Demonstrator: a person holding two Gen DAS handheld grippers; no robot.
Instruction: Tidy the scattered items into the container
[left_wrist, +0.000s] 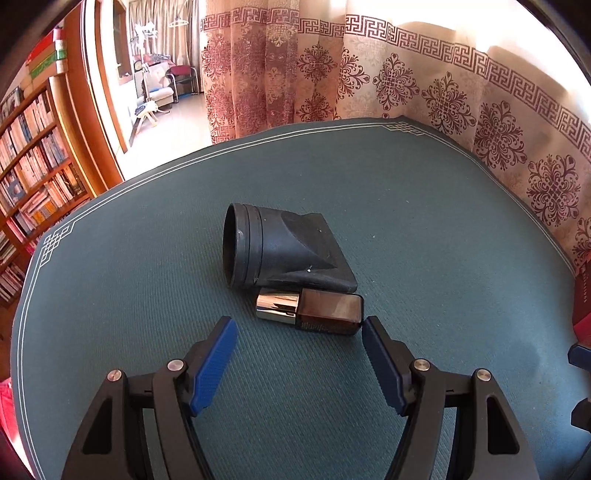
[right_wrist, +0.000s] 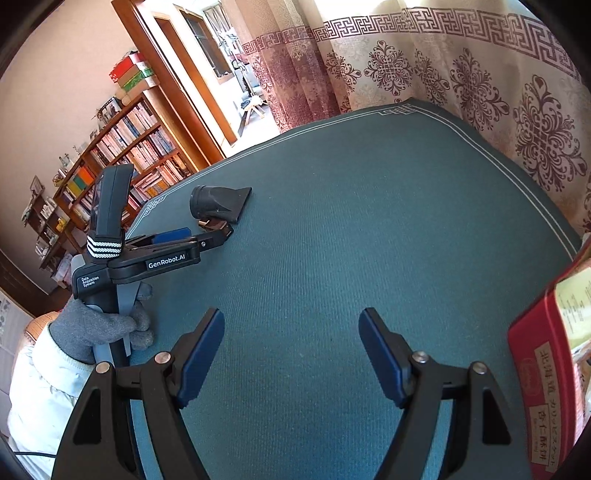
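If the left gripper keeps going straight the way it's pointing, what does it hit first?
Most likely the small brown bottle, lying just ahead of the open left gripper, with the black nozzle right behind it. Depth is hard to judge, so it may meet the mat just short.

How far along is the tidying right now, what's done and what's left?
Nothing looks put away yet. The black nozzle and small brown bottle lie touching on the green mat. In hand: the left gripper, open and empty, is lined up on the bottle. The right gripper is open and empty. Left: both items into the red tin.
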